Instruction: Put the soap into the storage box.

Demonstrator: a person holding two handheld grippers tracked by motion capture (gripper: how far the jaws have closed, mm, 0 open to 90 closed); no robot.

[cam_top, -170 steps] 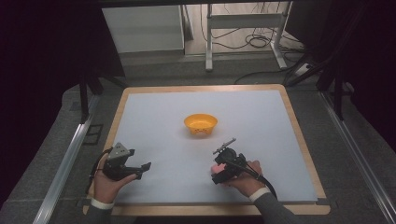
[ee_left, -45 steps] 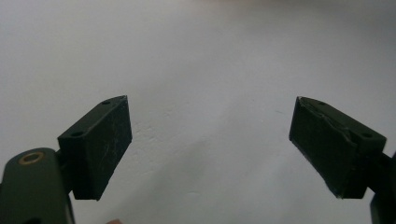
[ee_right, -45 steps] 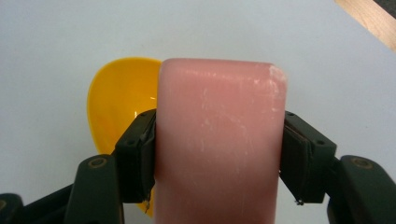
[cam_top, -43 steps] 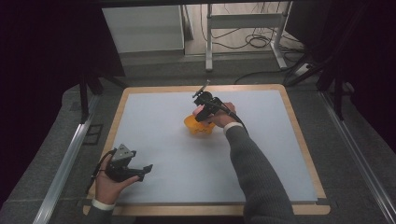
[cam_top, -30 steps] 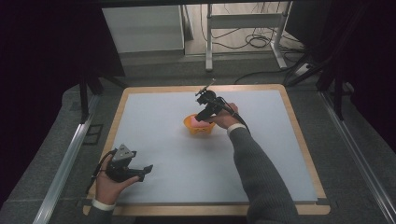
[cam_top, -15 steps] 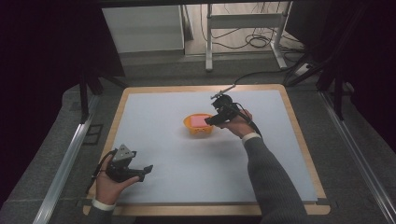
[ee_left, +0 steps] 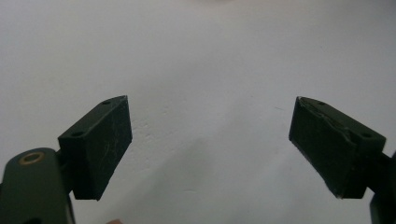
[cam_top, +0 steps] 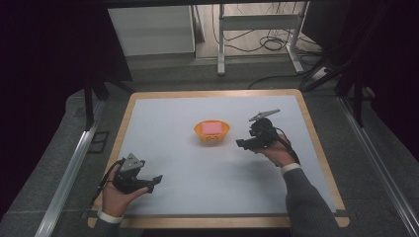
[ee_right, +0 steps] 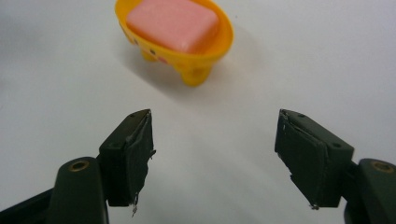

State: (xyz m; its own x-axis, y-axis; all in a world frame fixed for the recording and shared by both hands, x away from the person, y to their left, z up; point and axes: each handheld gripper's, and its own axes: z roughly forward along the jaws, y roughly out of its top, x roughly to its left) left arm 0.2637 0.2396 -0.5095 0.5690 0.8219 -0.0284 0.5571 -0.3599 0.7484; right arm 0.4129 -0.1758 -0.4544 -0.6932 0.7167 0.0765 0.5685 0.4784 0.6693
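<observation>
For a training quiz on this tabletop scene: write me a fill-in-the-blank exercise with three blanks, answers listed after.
1. The pink block lies inside the ______ bowl.
2. The right gripper points at the bowl with its jaws ______ and nothing between them.
3. The left gripper has open jaws and is held near the ______ edge of the table, on the person's side.

Missing words: orange; open; near

Pink block (cam_top: 212, 127) in orange bowl (cam_top: 212, 134) mid-table (cam_top: 197, 173), right gripper (cam_top: 243, 143) just beside.
</observation>
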